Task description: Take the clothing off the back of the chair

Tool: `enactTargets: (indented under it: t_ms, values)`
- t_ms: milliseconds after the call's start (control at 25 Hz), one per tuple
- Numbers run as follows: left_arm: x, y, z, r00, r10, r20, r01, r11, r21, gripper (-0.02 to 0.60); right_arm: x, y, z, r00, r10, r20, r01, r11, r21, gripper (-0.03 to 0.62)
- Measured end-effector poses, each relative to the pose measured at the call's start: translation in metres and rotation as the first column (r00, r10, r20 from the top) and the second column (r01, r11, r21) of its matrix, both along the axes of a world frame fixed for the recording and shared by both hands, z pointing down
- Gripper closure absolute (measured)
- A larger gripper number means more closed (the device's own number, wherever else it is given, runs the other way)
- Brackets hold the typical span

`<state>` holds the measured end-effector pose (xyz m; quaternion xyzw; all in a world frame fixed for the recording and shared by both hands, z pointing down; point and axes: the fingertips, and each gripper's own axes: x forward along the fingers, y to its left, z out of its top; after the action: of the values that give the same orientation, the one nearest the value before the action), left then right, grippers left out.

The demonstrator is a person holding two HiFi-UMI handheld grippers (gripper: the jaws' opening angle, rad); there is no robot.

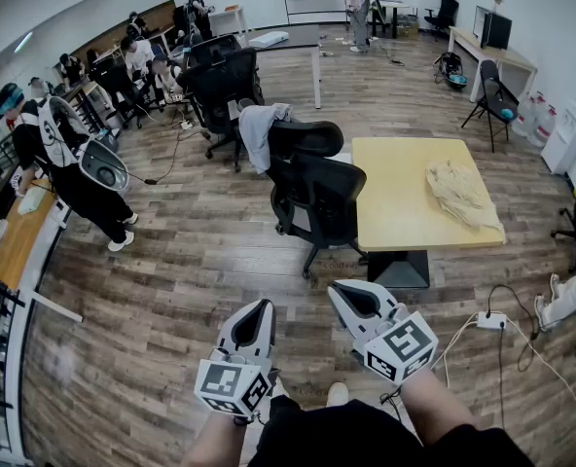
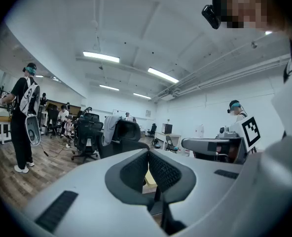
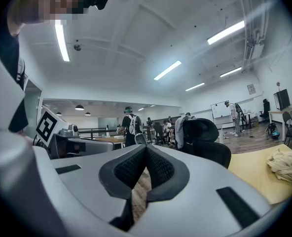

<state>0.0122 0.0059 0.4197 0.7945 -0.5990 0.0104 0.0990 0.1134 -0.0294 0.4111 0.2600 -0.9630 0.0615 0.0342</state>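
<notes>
A grey garment hangs over the back of a black office chair in the middle of the room; the left gripper view shows the garment too, as does the right gripper view. A second black chair stands in front of it, against a yellow table. A crumpled cream cloth lies on that table. My left gripper and right gripper are low in the head view, far short of the chairs. Both are shut, pads together, with nothing between them.
A person in a white vest stands at the left beside a wooden desk. Several people and black chairs are behind. A power strip with cables lies on the floor at the right. A folding chair stands far right.
</notes>
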Motion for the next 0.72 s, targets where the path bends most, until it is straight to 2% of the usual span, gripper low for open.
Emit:
enactTargets:
  t_ms: [360,720]
  values:
    - [-0.004,-0.004,0.003,1.0,0.008,0.004,-0.008,1.0,0.005,0.563,-0.006,-0.004,0.002,1.0,-0.009,-0.01,0.009,1.0,0.019,0.582]
    - [-0.028,-0.005,0.006,1.0,-0.007,-0.005,0.007,1.0,-0.007,0.562,-0.029,-0.009,0.003,1.0,-0.009,-0.016,0.009,1.0,0.012,0.582]
